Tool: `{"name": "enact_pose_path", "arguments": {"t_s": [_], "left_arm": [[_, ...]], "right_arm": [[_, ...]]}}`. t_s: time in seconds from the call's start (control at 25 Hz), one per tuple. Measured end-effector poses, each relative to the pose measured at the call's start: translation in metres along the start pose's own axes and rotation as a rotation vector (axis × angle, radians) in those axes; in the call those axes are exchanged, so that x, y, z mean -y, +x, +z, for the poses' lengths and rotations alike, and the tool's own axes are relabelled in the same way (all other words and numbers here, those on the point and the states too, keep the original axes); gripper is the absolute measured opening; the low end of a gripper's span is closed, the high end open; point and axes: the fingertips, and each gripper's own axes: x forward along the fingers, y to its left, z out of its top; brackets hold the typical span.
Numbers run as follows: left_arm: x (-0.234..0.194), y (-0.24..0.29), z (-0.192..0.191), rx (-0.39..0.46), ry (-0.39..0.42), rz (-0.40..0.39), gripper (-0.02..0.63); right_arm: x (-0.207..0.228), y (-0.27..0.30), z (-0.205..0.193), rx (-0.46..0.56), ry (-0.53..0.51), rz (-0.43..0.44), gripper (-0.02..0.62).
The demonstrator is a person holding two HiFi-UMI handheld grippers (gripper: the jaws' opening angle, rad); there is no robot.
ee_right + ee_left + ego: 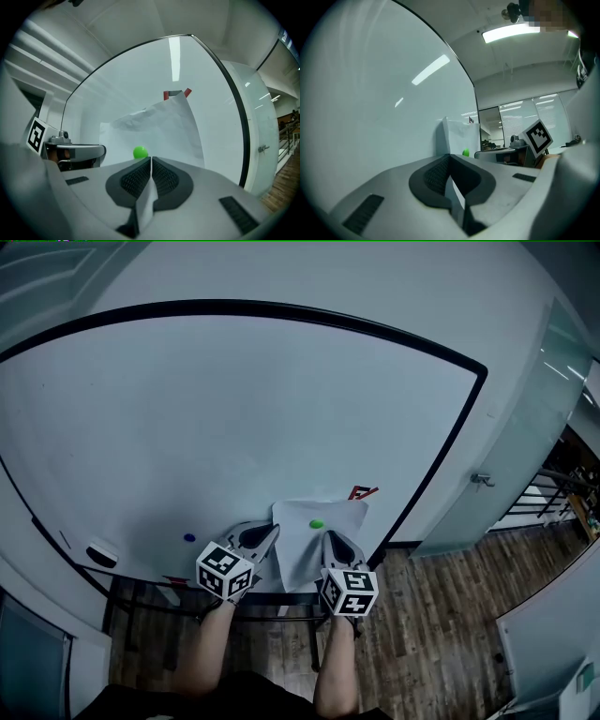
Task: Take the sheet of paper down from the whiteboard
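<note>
Status: grip made, sheet not off yet.

- Sheet of paper [314,545] is on the whiteboard [234,427], low and towards the right edge of the frame.
- Left tongs [449,157] are closed on the sheet's left edge; a pale strip of paper shows pinched between the pads [433,176].
- Right tongs [151,159] are closed on its right/lower edge, with paper running down through the closed pads [164,177].
- In the head view both sets of tongs flank the sheet at its lower part: left tongs [270,534], right tongs [329,540].
- Green magnet [139,152] sits on the sheet's face, mid-sheet. Red magnet [176,93] is at its top right corner. My read is that both are pinning it.
- The sheet looks rumpled along its top edge and bows off the board, so it seems partly loose. I can't tell how much.
- Blue magnet [189,538] and eraser [101,552] are off to the left, well apart from the sheet.

Done: both edges gripped. Left: pull the sheet out from under the two magnets and bring it clear of the board. Risk, as I judge it: a tear at the red-magnet corner if pulled unevenly.
</note>
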Motion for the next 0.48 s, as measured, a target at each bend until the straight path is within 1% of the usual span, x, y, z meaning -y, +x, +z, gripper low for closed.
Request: {"name": "enact_pose_path", "arguments": {"t_s": [0.28,0.48], "left_arm": [[0.0,-0.005,0.003,0.012,-0.021,-0.008,0.02],[0.0,-0.006,0.003,0.011,-0.023,-0.02,0.021]], "right_arm": [[-0.004,-0.001,0.009,0.023,-0.028,-0.037,0.027],[-0.015,0.004,0.013,0.021,-0.076,-0.05,0.031]]}}
